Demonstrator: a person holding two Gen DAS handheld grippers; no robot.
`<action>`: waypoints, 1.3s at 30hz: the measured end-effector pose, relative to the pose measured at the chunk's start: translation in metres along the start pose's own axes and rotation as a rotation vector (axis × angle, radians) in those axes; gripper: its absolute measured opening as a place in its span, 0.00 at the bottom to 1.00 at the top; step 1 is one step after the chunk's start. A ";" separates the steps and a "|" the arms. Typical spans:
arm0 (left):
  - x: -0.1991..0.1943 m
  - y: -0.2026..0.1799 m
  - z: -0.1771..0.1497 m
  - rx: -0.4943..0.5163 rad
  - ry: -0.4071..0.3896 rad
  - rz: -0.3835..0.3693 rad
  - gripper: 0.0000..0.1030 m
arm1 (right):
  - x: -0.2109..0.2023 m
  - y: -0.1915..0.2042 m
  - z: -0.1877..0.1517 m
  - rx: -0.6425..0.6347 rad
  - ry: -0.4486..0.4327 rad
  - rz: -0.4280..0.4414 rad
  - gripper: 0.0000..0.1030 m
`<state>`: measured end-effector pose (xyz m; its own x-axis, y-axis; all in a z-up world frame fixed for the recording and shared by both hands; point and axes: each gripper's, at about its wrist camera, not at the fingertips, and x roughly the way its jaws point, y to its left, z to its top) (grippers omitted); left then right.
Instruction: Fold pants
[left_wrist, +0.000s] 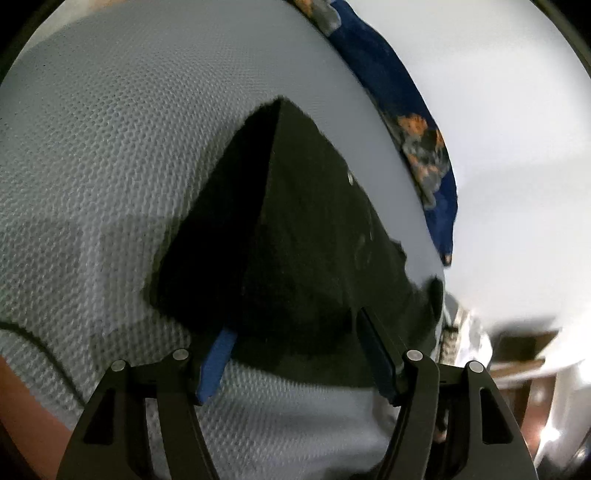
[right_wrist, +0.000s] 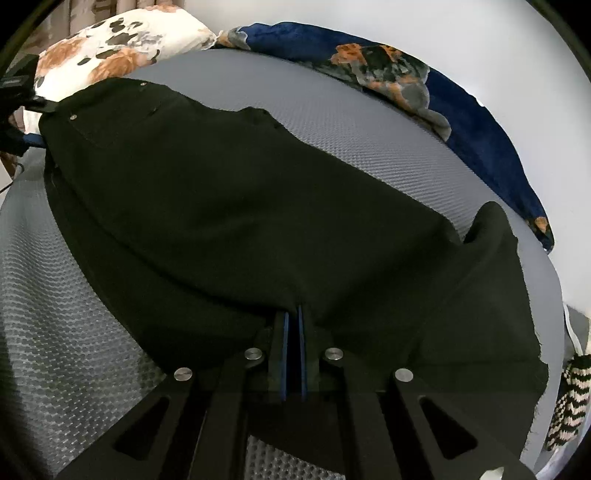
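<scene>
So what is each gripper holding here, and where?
Right gripper: shut on the black pants at the leg's near edge. Left gripper: open astride the waist end, no grip.

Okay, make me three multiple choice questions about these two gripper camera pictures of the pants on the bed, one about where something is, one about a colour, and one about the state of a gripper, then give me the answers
1. Where does the blue flowered blanket lie?
A. along the far edge of the grey mattress, by the white wall
B. on top of the pants
C. under the right gripper

2. What colour are the pants?
A. blue
B. black
C. white

3. How does the right gripper stand?
A. wide open above the mattress
B. shut with nothing in it
C. shut on the pants

Answers:
1. A, the blanket runs between mattress and wall, clear of the pants.
2. B, the cloth is black in both views.
3. C, its blue pads pinch a raised fold of the black cloth.
</scene>
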<state>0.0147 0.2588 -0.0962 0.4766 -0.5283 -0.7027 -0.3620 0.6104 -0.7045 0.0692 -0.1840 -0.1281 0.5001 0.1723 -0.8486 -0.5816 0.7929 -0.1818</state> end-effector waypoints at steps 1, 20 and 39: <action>0.001 -0.005 0.003 0.032 -0.020 0.023 0.45 | -0.003 0.001 0.000 0.001 0.004 -0.001 0.02; 0.012 -0.065 -0.004 0.778 -0.041 0.373 0.17 | -0.033 0.026 -0.029 0.081 0.100 0.044 0.03; 0.002 -0.051 -0.041 0.808 0.002 0.535 0.65 | -0.029 0.008 -0.023 0.175 0.079 0.134 0.07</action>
<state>0.0010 0.2024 -0.0658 0.4075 -0.0636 -0.9110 0.1297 0.9915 -0.0113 0.0357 -0.1963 -0.1163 0.3702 0.2417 -0.8970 -0.5156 0.8566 0.0180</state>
